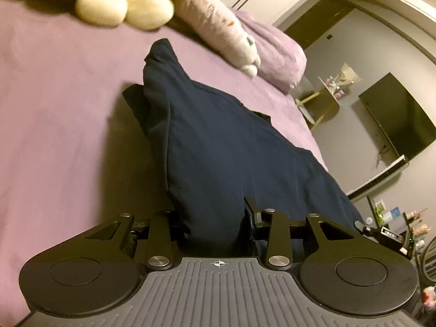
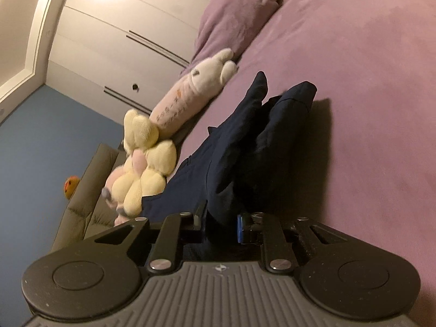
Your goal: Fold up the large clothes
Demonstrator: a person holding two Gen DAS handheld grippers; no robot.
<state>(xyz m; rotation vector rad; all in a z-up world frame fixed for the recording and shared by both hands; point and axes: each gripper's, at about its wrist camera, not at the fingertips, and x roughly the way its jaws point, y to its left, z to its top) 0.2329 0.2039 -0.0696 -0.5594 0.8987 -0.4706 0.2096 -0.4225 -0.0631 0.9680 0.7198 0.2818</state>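
Note:
A large dark navy garment (image 1: 218, 141) lies bunched and partly lifted over the purple bed sheet (image 1: 60, 103). My left gripper (image 1: 212, 218) is shut on one edge of the garment, which rises in a fold away from the fingers. In the right wrist view the same navy garment (image 2: 245, 147) hangs in folds from my right gripper (image 2: 222, 220), which is shut on another edge of it. Cloth hides both sets of fingertips.
A cream flower-shaped plush (image 1: 122, 2) (image 2: 147, 163) and a long pale lilac plush (image 1: 226, 32) (image 2: 190, 95) lie by a purple pillow (image 1: 278, 51) (image 2: 237, 13). A TV (image 1: 397, 114) and cluttered shelves stand beyond the bed. White wardrobe doors (image 2: 114, 35) stand behind.

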